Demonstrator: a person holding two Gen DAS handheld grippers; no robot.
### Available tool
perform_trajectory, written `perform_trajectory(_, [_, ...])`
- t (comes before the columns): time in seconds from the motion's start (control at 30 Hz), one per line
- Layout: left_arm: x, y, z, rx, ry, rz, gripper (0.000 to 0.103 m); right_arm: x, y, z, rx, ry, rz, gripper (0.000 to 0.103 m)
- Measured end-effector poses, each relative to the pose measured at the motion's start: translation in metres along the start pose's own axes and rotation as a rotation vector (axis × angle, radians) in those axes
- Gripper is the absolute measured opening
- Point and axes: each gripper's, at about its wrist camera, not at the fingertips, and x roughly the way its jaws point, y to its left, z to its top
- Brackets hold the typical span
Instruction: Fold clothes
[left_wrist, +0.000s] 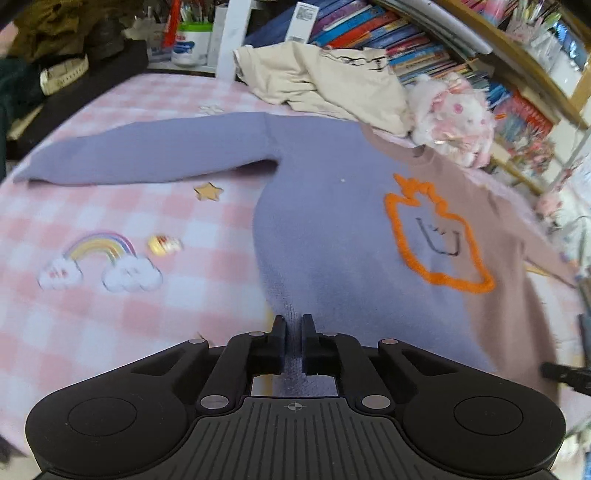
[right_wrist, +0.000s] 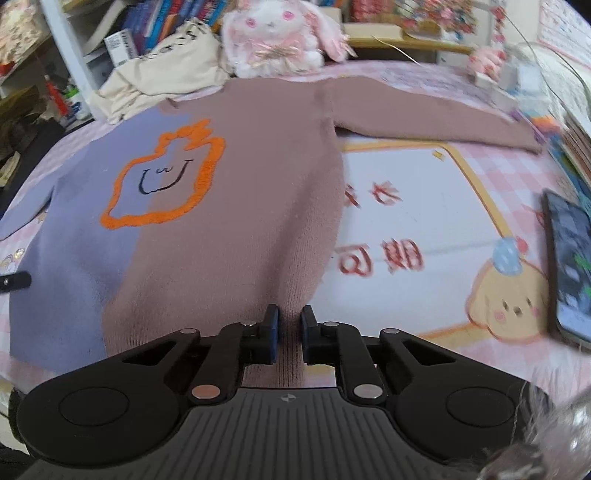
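A two-tone sweater (left_wrist: 332, 206) (right_wrist: 236, 206), lilac on one half and dusty pink on the other, lies face up on the table with both sleeves spread out. An orange outlined figure with a drawn face (left_wrist: 436, 236) (right_wrist: 162, 177) sits on its chest. My left gripper (left_wrist: 293, 325) is shut on the lilac half's hem. My right gripper (right_wrist: 290, 317) is shut on the pink half's hem. The tip of the other gripper shows at the edge of each view (left_wrist: 565, 373) (right_wrist: 14, 280).
A pink checked cloth (left_wrist: 110, 221) with rainbow and bear prints covers the table. A cream garment (left_wrist: 325, 81) and a plush rabbit (right_wrist: 277, 33) lie beyond the collar. A phone (right_wrist: 572, 258) lies at the right. Bookshelves (left_wrist: 406, 33) stand behind.
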Motion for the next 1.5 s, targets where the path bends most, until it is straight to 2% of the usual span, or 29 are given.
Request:
perform_trajectory(0.27, [0.005, -0.007, 0.004, 0.087, -0.003, 0.052, 0.006, -0.004, 0.009, -0.005, -0.065, 0.020, 0.024, 0.011])
perform_trajectory(0.4, [0.001, -0.003, 0.000, 0.067, -0.003, 0.038, 0.006, -0.009, 0.007, -0.011, -0.047, 0.027, 0.033, 0.011])
perform_trajectory(0.67, [0.006, -0.002, 0.006, 0.050, -0.008, 0.030, 0.006, 0.003, 0.012, -0.001, -0.075, -0.021, -0.007, 0.011])
perform_trajectory(1.2, [-0.005, 0.016, 0.001, -0.028, -0.033, 0.043, 0.004, 0.003, 0.023, -0.006, -0.139, -0.024, 0.021, 0.011])
perform_trajectory(1.5, [-0.003, 0.013, 0.001, -0.011, -0.030, 0.044, 0.004, 0.004, 0.022, -0.005, -0.132, -0.030, 0.005, 0.011])
